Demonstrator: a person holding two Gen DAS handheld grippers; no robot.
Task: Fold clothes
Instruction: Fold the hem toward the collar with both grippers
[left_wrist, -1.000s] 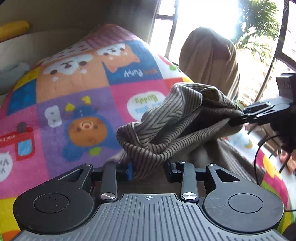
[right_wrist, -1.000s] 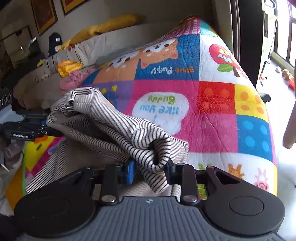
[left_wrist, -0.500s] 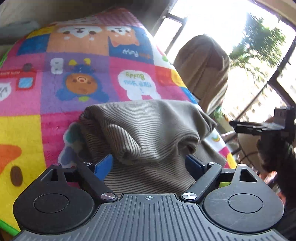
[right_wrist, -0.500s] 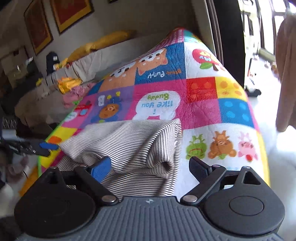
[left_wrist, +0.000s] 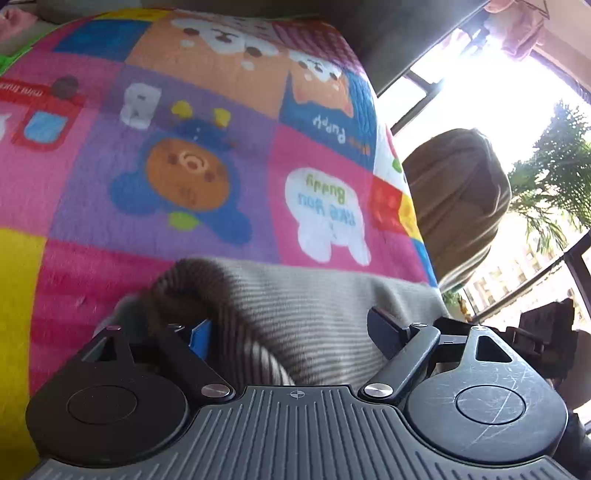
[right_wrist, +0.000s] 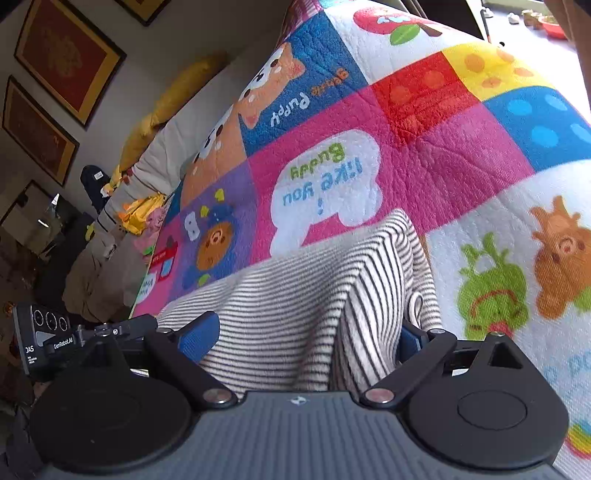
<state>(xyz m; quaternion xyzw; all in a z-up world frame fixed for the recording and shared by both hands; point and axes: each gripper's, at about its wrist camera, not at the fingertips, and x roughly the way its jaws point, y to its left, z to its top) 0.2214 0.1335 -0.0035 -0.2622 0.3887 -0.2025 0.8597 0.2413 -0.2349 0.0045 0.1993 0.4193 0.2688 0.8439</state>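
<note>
Lying doubled along lower frame on patchwork quilt (right_wrist: 436, 155): striped garment (right_wrist: 295, 295), left gripper (left_wrist: 291, 328) and right gripper (right_wrist: 306, 332) fingers spread wide around it, unclamped; loose raised fold likely springing open if snagged.

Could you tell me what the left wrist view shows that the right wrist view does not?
Only the left wrist view shows a bright window with a palm tree outside and a brown draped cloth. Only the right wrist view shows framed pictures on the wall and a yellow cushion. Both show the striped garment lying on the colourful cartoon quilt, with the left gripper and right gripper open over it.
</note>
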